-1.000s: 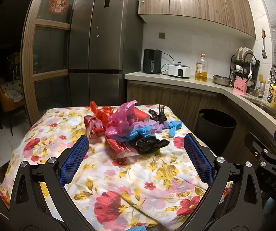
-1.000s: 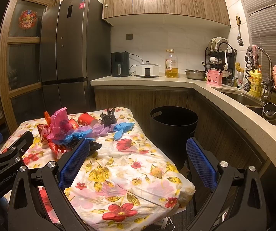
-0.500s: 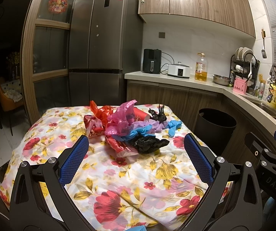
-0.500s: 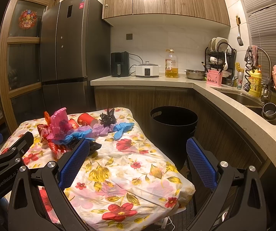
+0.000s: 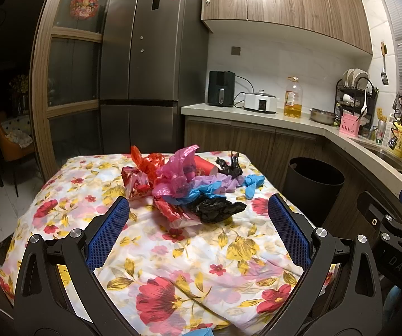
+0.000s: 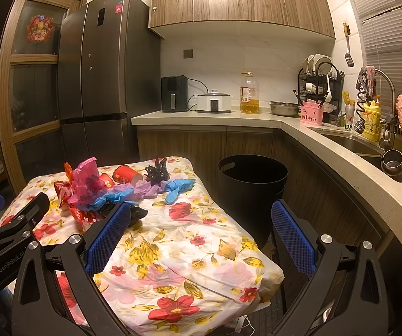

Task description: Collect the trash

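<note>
You are holding your left gripper (image 5: 198, 224) and right gripper (image 6: 201, 224) wide apart, gripping nothing, above the table's (image 5: 189, 263) bare near half. The trash pile (image 5: 184, 184) is sitting mid-table; the black bin (image 6: 252, 184) is standing just off its right edge.

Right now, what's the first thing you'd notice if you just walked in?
The bright heap of crumpled plastic bags, pink, red, blue and black, piled in the middle of the flowery tablecloth. Next, the black trash bin standing on the floor beside the table, by the kitchen counter.
</note>
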A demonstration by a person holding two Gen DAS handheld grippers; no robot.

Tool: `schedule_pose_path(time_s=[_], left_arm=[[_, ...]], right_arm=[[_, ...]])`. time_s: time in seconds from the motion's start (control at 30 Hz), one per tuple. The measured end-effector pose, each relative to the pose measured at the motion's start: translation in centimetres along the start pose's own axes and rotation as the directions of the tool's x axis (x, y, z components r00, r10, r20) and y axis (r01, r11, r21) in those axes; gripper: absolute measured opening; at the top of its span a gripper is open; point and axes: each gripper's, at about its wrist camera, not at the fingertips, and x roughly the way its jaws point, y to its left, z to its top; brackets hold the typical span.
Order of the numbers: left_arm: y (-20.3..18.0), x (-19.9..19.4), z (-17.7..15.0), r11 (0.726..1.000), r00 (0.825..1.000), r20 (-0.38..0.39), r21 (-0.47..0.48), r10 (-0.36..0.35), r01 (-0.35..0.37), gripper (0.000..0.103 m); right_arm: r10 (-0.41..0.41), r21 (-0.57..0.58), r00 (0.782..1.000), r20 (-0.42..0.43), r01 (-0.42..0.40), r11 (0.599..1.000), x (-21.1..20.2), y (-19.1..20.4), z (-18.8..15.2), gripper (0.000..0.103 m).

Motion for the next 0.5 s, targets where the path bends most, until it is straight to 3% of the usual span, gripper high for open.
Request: schedule_pose_path(time_s=[0.5], left_arm=[[0.00,0.02,0.00,1.000,1.000,-0.001,-0.001,0.000,0.000,0.097]], right_arm=[[0.000,0.000,1.000,0.000,0.000,1.000,0.11,0.06,-0.19,0.098]])
